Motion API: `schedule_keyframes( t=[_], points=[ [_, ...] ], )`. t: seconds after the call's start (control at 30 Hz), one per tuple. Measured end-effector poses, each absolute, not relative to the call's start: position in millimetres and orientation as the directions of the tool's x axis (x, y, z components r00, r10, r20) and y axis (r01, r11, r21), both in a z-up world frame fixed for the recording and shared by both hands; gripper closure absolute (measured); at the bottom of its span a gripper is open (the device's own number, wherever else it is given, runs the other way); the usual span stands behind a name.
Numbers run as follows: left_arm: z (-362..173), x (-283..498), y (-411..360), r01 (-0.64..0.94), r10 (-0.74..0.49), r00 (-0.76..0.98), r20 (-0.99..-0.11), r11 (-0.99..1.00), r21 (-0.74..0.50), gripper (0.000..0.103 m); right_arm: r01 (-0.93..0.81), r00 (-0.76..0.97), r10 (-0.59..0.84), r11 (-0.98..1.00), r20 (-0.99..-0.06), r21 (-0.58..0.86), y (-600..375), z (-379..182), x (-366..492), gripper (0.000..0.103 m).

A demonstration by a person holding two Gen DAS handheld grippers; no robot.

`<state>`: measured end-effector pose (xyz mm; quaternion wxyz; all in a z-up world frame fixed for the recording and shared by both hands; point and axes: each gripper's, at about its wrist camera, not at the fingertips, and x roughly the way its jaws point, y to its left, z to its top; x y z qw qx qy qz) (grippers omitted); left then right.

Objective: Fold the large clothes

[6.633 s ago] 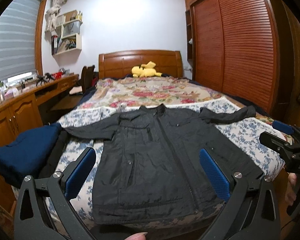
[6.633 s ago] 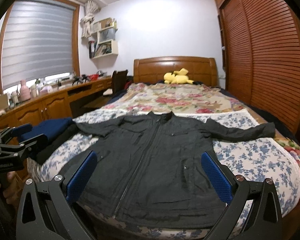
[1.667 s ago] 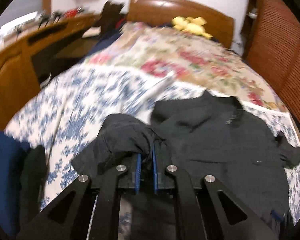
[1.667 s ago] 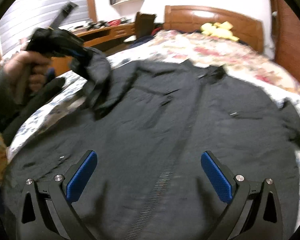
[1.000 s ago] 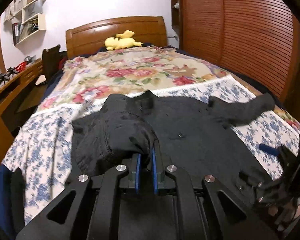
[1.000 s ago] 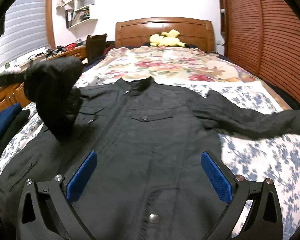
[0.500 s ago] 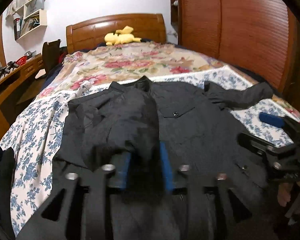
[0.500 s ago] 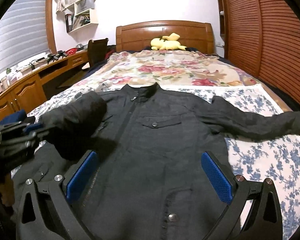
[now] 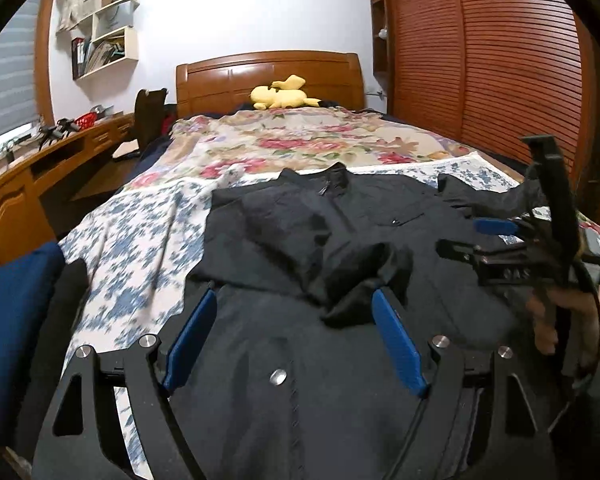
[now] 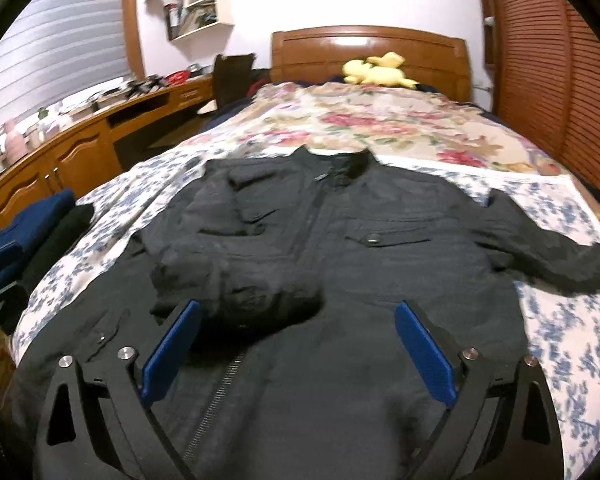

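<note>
Black jacket [image 10: 340, 264], matte woven cloth with a zip and snap-flap pockets, lies front up on the floral bedspread [image 10: 560, 320] of the bed. One sleeve [image 9: 340, 268] is folded across the chest, cuff bunched; the other sleeve [image 10: 548, 248] lies straight out. Left claw [image 9: 296, 340]: jaws opening, blue ribbed pads clear of the cloth. Right claw [image 10: 300, 348]: wide, jaws closing, gripping nothing.

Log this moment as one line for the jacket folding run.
jacket: flat on bed | one sleeve folded onto chest | other sleeve spread | left claw: opening, empty | right claw: closing, empty
</note>
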<state>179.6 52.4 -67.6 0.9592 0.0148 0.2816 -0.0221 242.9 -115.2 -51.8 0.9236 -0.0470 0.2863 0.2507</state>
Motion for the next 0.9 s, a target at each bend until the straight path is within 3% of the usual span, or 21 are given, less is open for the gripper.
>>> schedule_keyframes(
  t=[0.13, 0.33, 0.37, 0.4, 0.47, 0.5, 0.9],
  points=[
    [-70, 167, 66, 0.037, -0.025, 0.842, -0.539, 0.999, 0.011, 0.022, -0.581, 0.640, 0.536, 0.806, -0.550, 0.110, -100, -50, 249, 0.017],
    [-75, 163, 77, 0.023, -0.020, 0.837, -0.546, 1.000, -0.001, 0.022, -0.656, 0.616, 0.584, 0.752, -0.529, 0.065, -81, -51, 259, 0.030],
    [-75, 163, 75, 0.021, -0.015, 0.837, -0.546, 1.000, 0.004, 0.022, -0.659, 0.614, 0.579, 0.750, -0.536, 0.055, -79, -55, 262, 0.038],
    [-75, 164, 74, 0.022, -0.014, 0.838, -0.546, 1.000, 0.008, 0.022, -0.657, 0.611, 0.570, 0.752, -0.550, 0.050, -78, -60, 267, 0.056],
    [-76, 163, 71, 0.033, -0.022, 0.839, -0.544, 0.999, 0.010, 0.022, -0.667, 0.584, 0.572, 0.742, -0.576, 0.061, -81, -67, 276, 0.077],
    [-76, 163, 70, 0.039, -0.027, 0.840, -0.543, 0.999, 0.011, 0.022, -0.663, 0.590, 0.565, 0.747, -0.577, 0.054, -77, -69, 277, 0.083],
    [-74, 169, 42, 0.091, -0.064, 0.840, -0.538, 0.996, 0.024, 0.022, -0.553, 0.772, 0.532, 0.832, -0.347, 0.045, -168, -35, 244, 0.089]
  ],
)
